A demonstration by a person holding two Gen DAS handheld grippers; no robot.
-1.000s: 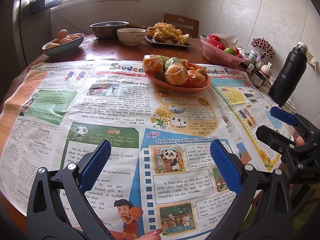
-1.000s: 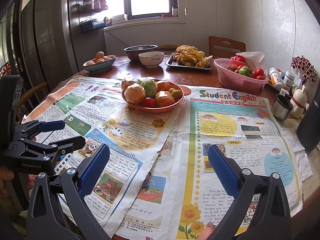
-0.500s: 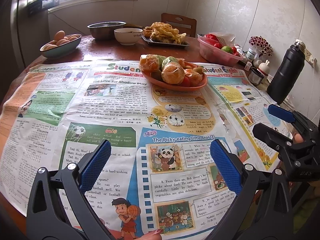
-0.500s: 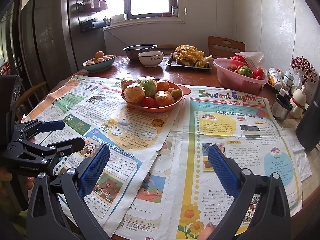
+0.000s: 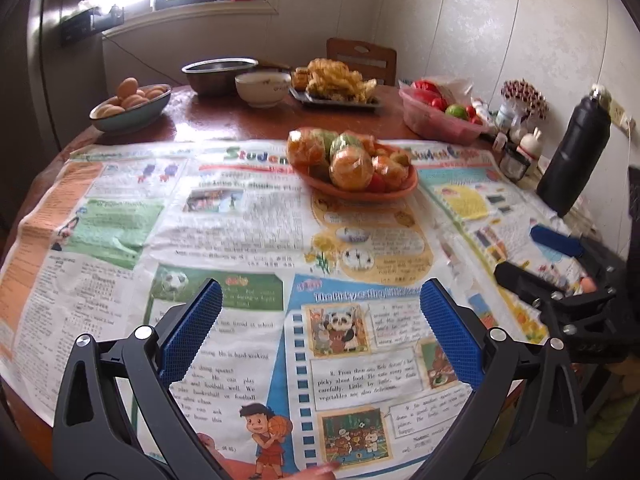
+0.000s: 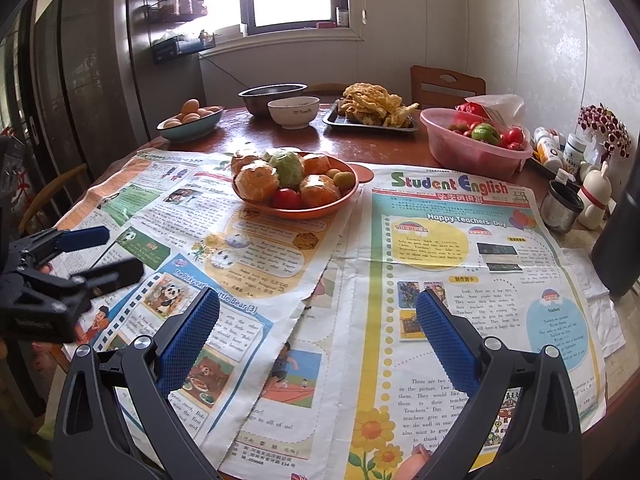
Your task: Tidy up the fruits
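In the left wrist view, the left gripper point(image 5: 320, 320) is hanging over the newspaper point(image 5: 240, 248) near the table's front edge, its 2 blue-padded fingers point(image 5: 192, 328) standing wide apart and holding nothing. The orange plate point(image 5: 360, 192) of wrapped oranges and other fruits is sitting further back on the newspaper, well apart from the gripper, and the right gripper point(image 5: 532, 256) is showing at the right edge with its jaws parted and empty. In the right wrist view, the right gripper point(image 6: 318, 326) is likewise hovering spread wide over the newspaper point(image 6: 440, 240), gripping nothing, while the orange plate point(image 6: 304, 210) is lying ahead and slightly left, with a red tomato point(image 6: 286, 198) at its front. A pink basin point(image 6: 472, 152) of tomatoes is standing behind to the right, and the left gripper point(image 6: 104, 252) is reaching in from the left, open.
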